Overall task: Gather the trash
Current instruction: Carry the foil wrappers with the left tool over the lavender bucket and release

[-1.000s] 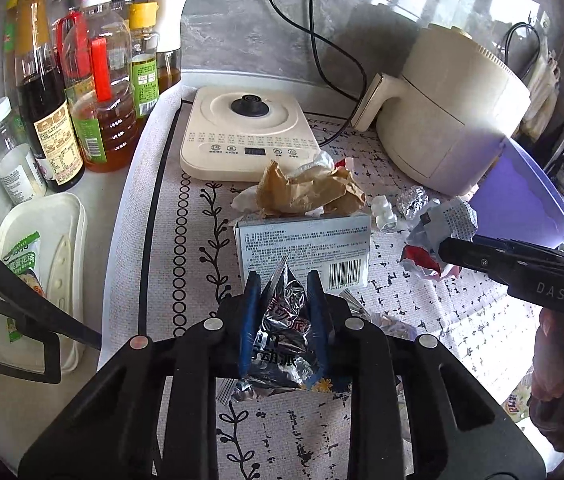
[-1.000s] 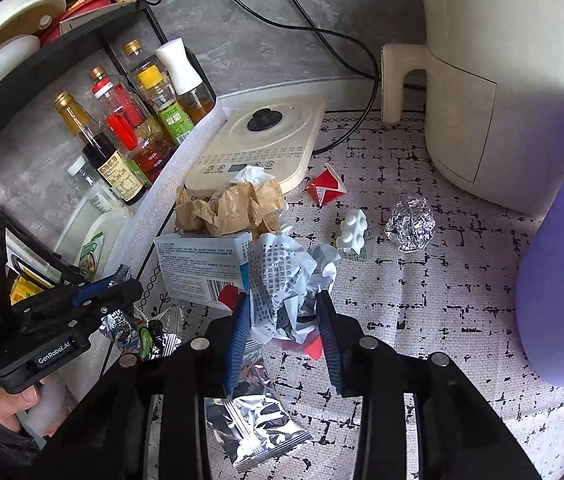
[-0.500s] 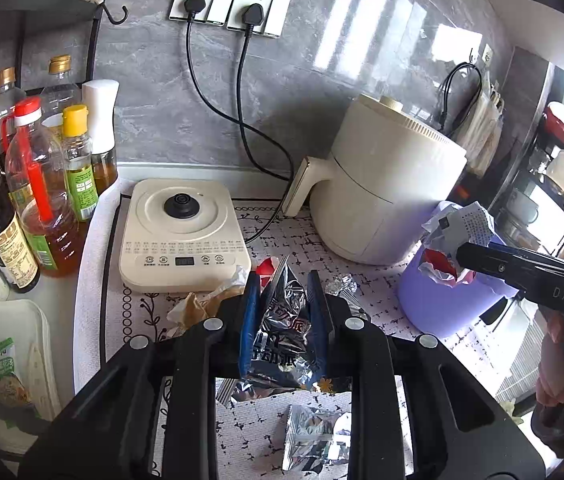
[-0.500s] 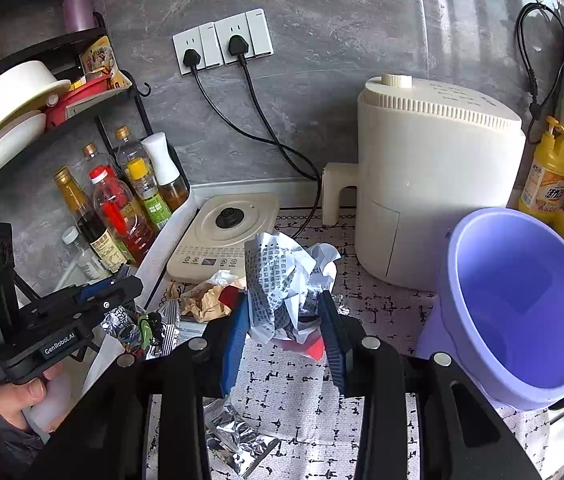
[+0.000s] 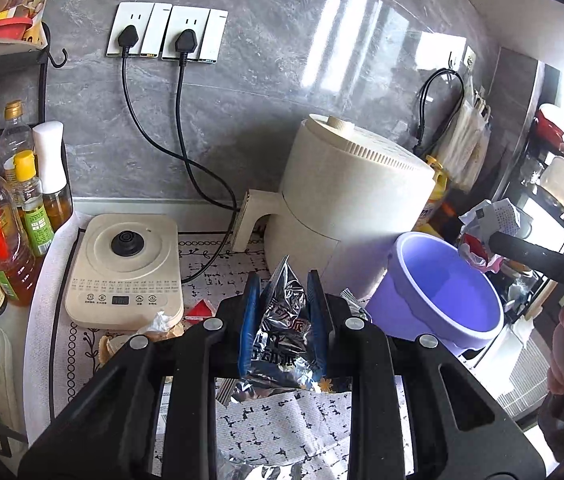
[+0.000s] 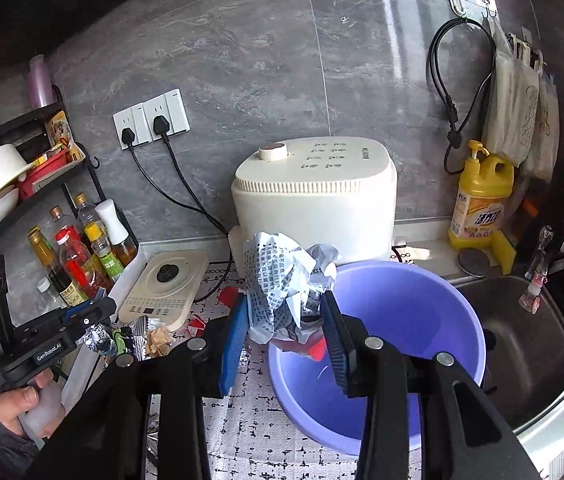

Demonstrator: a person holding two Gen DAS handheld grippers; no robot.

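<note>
At the far left of the counter [image 5: 41,320] stands a cluster of oil and sauce bottles [image 5: 5,240] under a black wire shelf [image 6: 13,184] that carries white bowls. Just to their right a cream induction cooker [image 5: 125,272] sits on the patterned mat [image 5: 290,420], its cord running up to the wall sockets [image 5: 165,32]. In the right wrist view a few scraps of trash [image 6: 149,336] lie on the mat in front of the cooker: foil, crumpled brown paper and small red pieces. The left tool [image 5: 284,284] is raised above the mat, its blue pads pressed onto a crumpled silver foil wrapper [image 5: 282,320] that stands up between them. Behind it stands a cream air fryer [image 5: 346,200], and just right of that a purple bucket [image 5: 478,328], tilted with its mouth toward the cameras. The right tool [image 6: 286,312] hangs over the bucket's near rim with a wad of crumpled printed paper [image 6: 282,280] and a red scrap between its pads; its jaws have just been opening a little, and the wad is still pinched between them. Further right a yellow detergent bottle [image 6: 482,200] stands against the wall beside a steel sink [image 6: 530,348].
</note>
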